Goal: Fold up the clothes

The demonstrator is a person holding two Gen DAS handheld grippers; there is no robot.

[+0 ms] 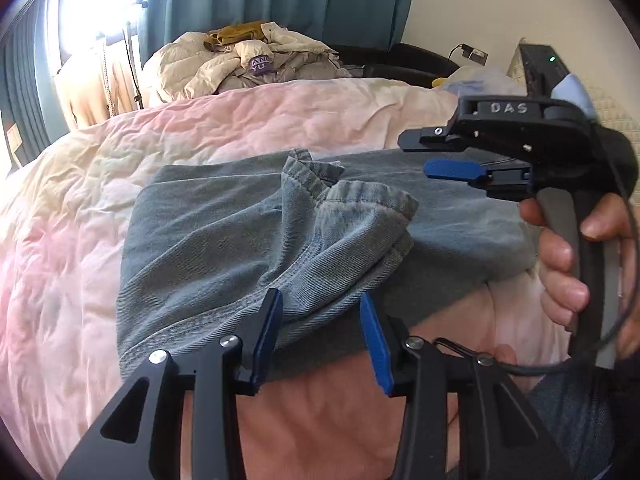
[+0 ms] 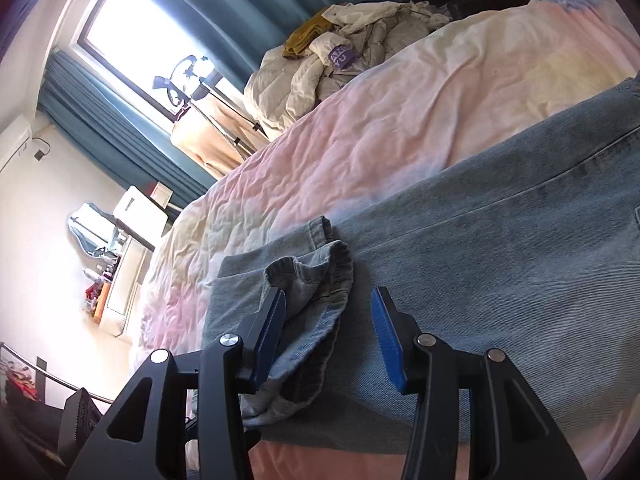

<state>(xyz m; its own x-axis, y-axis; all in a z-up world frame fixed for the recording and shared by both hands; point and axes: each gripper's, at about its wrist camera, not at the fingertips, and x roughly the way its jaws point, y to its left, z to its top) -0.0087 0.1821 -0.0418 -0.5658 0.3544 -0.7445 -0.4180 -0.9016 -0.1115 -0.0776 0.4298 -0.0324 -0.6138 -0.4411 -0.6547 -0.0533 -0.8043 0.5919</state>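
Left wrist: jeans (image 1: 224, 232) lay folded on the bed (image 1: 80, 208); left claw (image 1: 320, 332) stood apart, a raised hem fold just ahead, unclamped. Right claw (image 1: 444, 156) hovered over the denim, apart.

Right wrist: right claw (image 2: 330, 334) apart, hem between the pads, not pinched.

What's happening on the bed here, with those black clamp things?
A person is folding a pair of jeans on a pink quilt, using a hand-held gripper in each hand rather than bare fingers. The jeans lie across the quilt with the leg ends folded over on top, a bit bunched. The left gripper is open at the near edge of the denim. The right gripper is open too, hovering over the bunched hem; neither holds the cloth. A heap of other clothes waits further back.
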